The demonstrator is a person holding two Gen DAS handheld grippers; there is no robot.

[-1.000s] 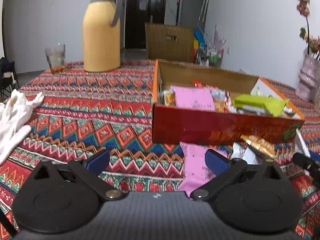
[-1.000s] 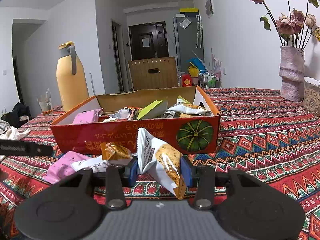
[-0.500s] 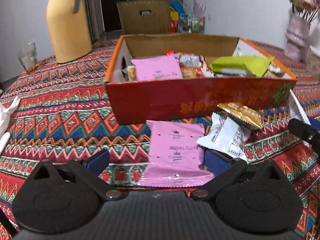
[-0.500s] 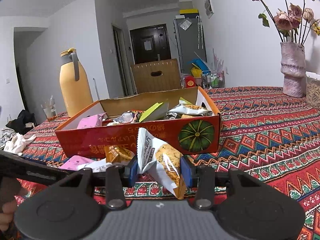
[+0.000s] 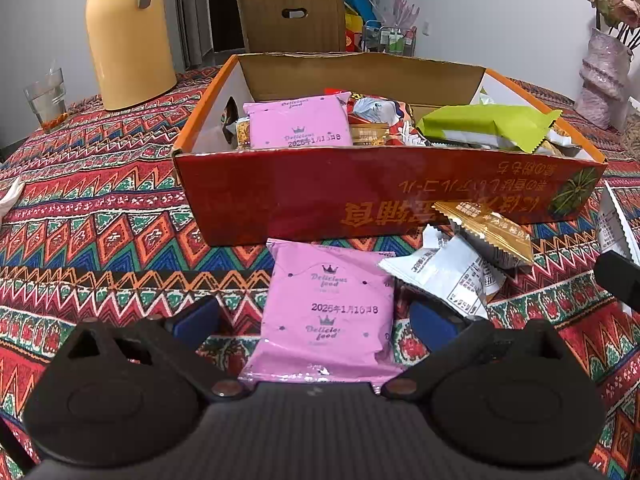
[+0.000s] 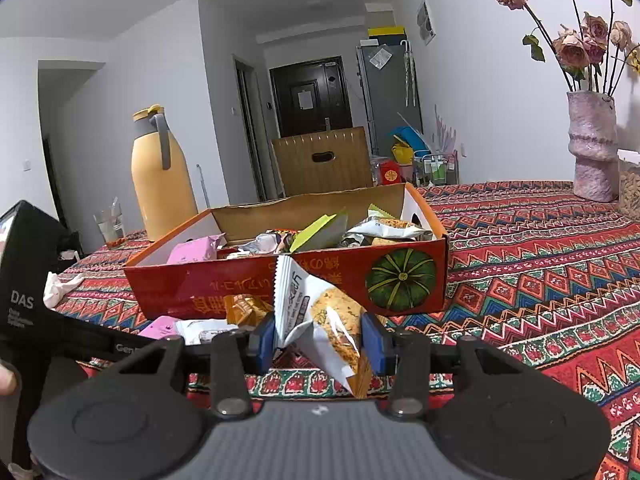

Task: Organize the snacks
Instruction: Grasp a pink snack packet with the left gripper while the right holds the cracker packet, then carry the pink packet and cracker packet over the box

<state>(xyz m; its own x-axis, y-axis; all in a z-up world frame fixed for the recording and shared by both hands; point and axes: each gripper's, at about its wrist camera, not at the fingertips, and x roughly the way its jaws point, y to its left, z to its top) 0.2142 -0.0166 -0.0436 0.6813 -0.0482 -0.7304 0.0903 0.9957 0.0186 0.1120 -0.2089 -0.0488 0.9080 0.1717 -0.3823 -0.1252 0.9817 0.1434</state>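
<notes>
Flat pink foil snack packet (image 5: 326, 312) on table (image 5: 100, 216), centred between wide left tongs (image 5: 316, 318), long axis pointing away toward red cardboard box (image 5: 360, 188). Right tongs (image 6: 318, 338) clamp white cracker packet (image 6: 320, 316), farther off.

A yellow thermos jug (image 5: 128, 36) with a grey handle stands far left on the table (image 5: 100, 208), which is covered in a red zigzag-patterned cloth; a glass tumbler (image 5: 45, 96) stands just left of it; a white crumpled cloth (image 6: 60, 286) lies at the left edge; far right stands a pale textured vase (image 6: 592, 144) of dried roses (image 6: 576, 46); beyond the table are a brown cardboard box (image 6: 322, 160), a dark door (image 6: 310, 96) and a grey fridge (image 6: 388, 92).
</notes>
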